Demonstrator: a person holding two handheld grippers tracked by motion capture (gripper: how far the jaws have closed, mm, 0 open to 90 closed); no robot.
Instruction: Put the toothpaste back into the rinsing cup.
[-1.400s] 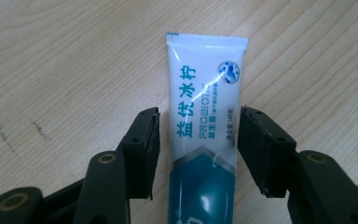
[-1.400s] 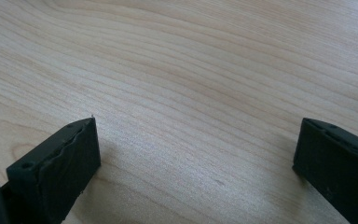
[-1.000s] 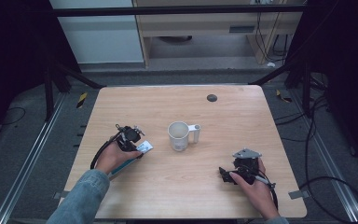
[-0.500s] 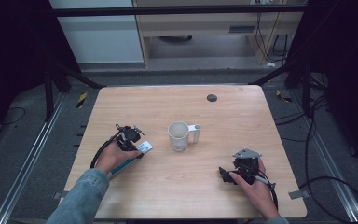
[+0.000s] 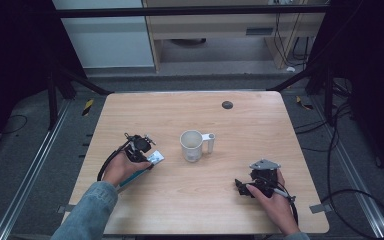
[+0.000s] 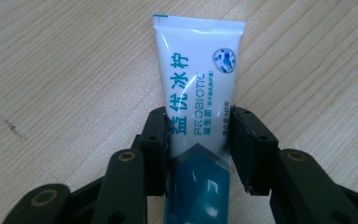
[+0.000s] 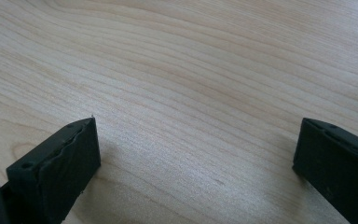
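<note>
In the left gripper view, the left tool (image 6: 199,140) clamps a toothpaste tube (image 6: 198,93) lettered PROBIOTIC; the right tool (image 7: 196,163) gapes wide.

Printed lettering on the tube
The white and teal plastic tube (image 6: 196,98) bears large teal Chinese characters, "PROBIOTIC" beside them, and smaller print too fine to read.

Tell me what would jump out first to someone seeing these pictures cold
Most striking is the white and teal toothpaste tube, clamped between the black jaws of the left gripper at the table's left side. Next is the white mug standing alone mid-table, handle toward the right. The right gripper sits near the front right, its jaws wide apart over bare wood.
</note>
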